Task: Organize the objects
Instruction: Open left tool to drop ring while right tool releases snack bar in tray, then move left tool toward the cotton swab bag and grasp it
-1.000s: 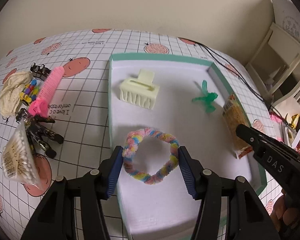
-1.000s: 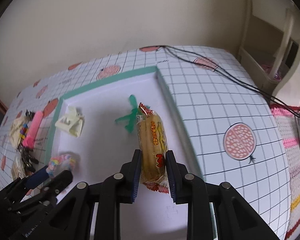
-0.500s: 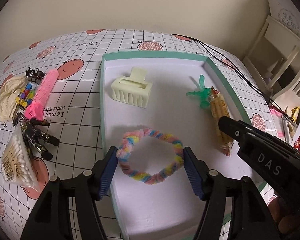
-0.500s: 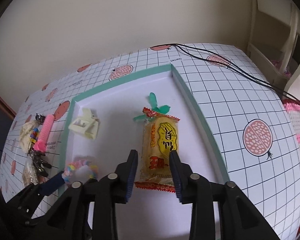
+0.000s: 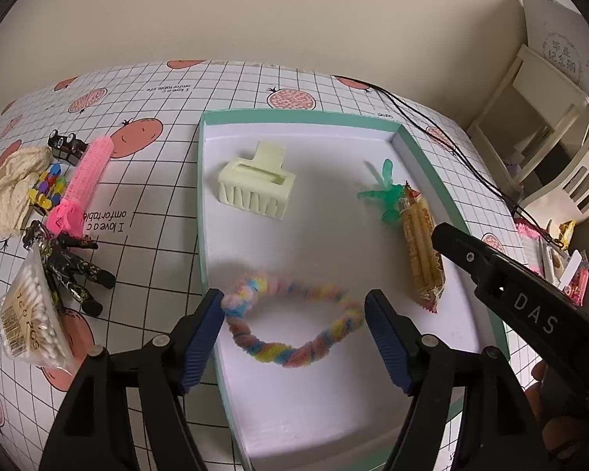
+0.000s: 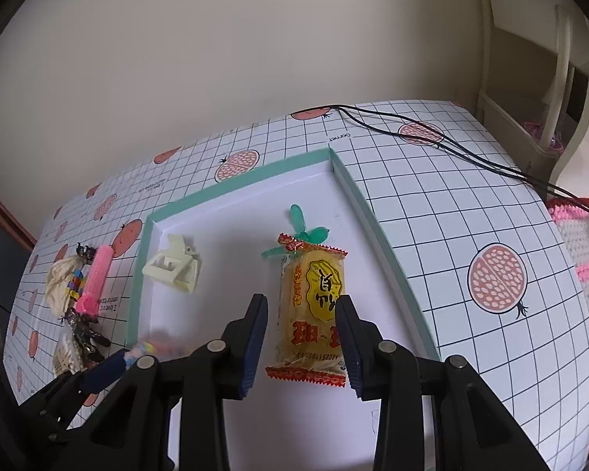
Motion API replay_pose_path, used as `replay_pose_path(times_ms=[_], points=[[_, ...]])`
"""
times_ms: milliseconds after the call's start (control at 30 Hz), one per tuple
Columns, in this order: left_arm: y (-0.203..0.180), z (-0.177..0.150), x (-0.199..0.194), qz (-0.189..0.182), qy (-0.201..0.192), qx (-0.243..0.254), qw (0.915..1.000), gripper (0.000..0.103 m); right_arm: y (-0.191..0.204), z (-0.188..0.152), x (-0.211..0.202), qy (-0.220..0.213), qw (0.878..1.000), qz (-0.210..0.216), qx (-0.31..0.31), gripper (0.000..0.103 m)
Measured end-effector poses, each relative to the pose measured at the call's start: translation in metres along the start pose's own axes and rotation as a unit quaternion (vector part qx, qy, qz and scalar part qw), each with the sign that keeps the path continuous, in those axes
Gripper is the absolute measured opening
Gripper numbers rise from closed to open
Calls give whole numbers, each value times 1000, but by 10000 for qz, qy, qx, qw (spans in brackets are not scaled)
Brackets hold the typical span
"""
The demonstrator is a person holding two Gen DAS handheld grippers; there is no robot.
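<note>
A: Where do the grippers stand around the tray (image 5: 424,157)?
B: Left gripper (image 5: 294,306) is spread wide, its pads flanking the fuzzy rainbow ring (image 5: 290,322) on the tray floor. Right gripper (image 6: 303,316) is parted around the yellow snack packet (image 6: 314,306) by the tray's right wall.
A: Other items?
B: Cream hair claw (image 5: 257,184) near the tray's far-left corner.

Black plastic claws (image 5: 292,310), ribbed blue pads (image 5: 202,337), silver screws, white "DAS" lettering.
</note>
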State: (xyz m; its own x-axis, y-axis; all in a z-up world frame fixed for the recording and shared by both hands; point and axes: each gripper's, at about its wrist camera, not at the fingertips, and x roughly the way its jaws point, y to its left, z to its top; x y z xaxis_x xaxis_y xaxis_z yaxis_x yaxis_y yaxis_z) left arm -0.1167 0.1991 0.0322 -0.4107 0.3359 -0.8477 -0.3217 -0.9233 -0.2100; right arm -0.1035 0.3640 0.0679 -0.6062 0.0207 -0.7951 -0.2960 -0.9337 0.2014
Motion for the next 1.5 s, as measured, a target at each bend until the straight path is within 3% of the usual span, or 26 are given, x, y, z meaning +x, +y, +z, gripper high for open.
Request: replay_pose_path(times_ms=[233, 533, 567, 633, 800, 1100, 1500], points=[[6, 3, -5, -55, -133, -134, 9998, 75, 0, -1, 0, 5, 10000, -14, -5, 39], [28, 7, -13, 247, -402, -579, 9972, 76, 6, -3, 3, 77, 9999, -31, -145, 40], [31, 7, -14, 293, -444, -641, 9965, 77, 7, -3, 3, 73, 9998, -32, -159, 45], [37, 8, -16, 351, -542, -778, 9949, 93, 8, -4, 4, 59, 9998, -14, -189, 56], [49, 8, -20, 512, -713, -1016, 9909, 102, 10, -4, 4, 52, 9997, 29, -229, 72], [64, 7, -24, 636, -861, -1272, 9861, 103, 14, -4, 3, -36, 9995, 77, -299, 103], [79, 8, -31, 659, -1019, -1460, 9818, 103, 14, -4, 3, -98, 9994, 29, -323, 103]])
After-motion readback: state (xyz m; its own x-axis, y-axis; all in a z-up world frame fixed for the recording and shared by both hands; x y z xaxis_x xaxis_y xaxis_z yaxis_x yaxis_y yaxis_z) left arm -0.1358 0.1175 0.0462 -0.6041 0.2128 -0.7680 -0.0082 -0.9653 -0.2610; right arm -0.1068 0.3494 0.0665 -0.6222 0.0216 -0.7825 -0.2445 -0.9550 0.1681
